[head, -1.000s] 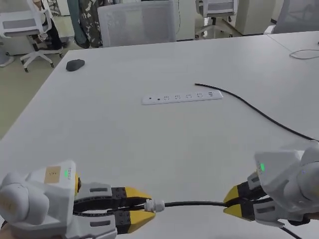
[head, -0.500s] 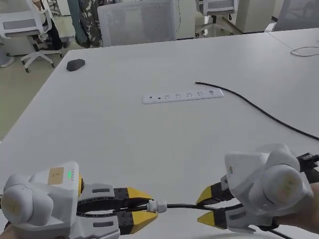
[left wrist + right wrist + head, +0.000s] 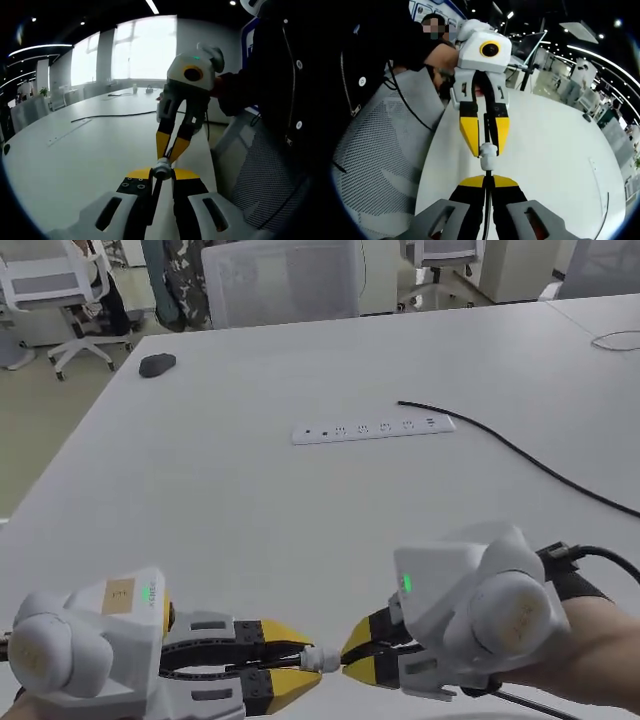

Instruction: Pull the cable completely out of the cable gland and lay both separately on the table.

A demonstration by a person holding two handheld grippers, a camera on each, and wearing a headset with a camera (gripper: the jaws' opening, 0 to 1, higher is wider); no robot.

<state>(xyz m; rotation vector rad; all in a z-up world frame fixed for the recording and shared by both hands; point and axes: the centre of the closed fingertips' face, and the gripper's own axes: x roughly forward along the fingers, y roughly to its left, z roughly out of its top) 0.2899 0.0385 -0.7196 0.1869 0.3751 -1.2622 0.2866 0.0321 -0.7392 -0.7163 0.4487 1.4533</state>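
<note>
- Head view: your left gripper (image 3: 306,663) is low on the near left, and its yellow jaws are pinched on the white gland (image 3: 320,658).
- Your right gripper (image 3: 348,660) faces it from the right, tip to tip, with its jaws just beside the gland's right end.
- Both tools hang over the near edge of the white table (image 3: 250,510). You cannot tell from here whether the gland touches the top.
- Right gripper view: the black cable (image 3: 488,167) leaves the gland and runs straight down between your right gripper's own jaws. Those jaws are narrow and closed on it.
- Only a short stretch of cable shows between the gland and the right jaws, and the cable is not yet out of the gland.
- In that same view the left gripper points back at you, its two yellow fingers (image 3: 469,131) clamped on either side of the gland.
- Left gripper view: the gland sits right at the tips of your left jaws, gripped between them. The right gripper comes down on it from above with its jaws drawn to a narrow V.
- Far on the table, well apart from the work, a white strip (image 3: 372,428) lies across the middle.
- A black cord (image 3: 520,455) starts just behind the strip's right end and runs off to the right.
- A dark mouse (image 3: 157,364) sits at the far left.
- A grey chair (image 3: 280,280) stands beyond the far edge.
</note>
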